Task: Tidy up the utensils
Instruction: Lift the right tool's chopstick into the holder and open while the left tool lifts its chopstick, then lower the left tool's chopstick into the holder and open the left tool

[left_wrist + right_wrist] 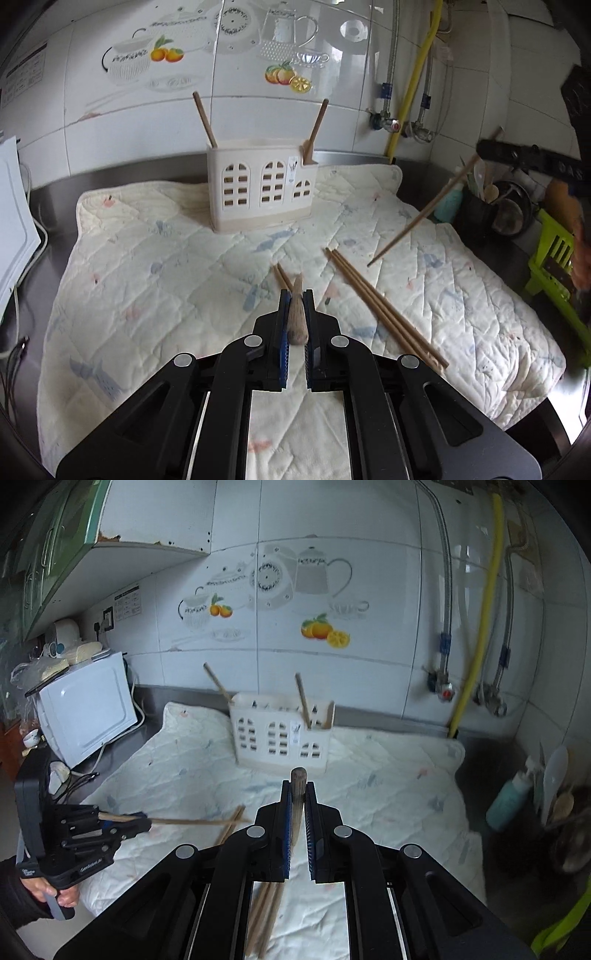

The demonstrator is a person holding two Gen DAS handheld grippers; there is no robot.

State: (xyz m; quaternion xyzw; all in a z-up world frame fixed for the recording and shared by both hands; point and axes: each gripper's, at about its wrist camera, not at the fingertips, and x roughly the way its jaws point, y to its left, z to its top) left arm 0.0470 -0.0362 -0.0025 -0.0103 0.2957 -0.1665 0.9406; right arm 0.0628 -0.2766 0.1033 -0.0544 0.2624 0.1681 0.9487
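Chopsticks (384, 306) lie loose on the quilt (147, 258) near the holder (262, 184), which has two upright. Left gripper (296, 295) and right gripper (297, 786) each pinch one chopstick.

1. The left gripper (295, 295) is built of black plastic links, joined by round silver pivot pins, with blue ribbed pads (283, 325).
2. The right gripper (298, 786) is made alike.
3. White lettering is printed on the left gripper's side.
4. A bare-skinned hand (55, 893) is edged by a dark sleeve (14, 901).
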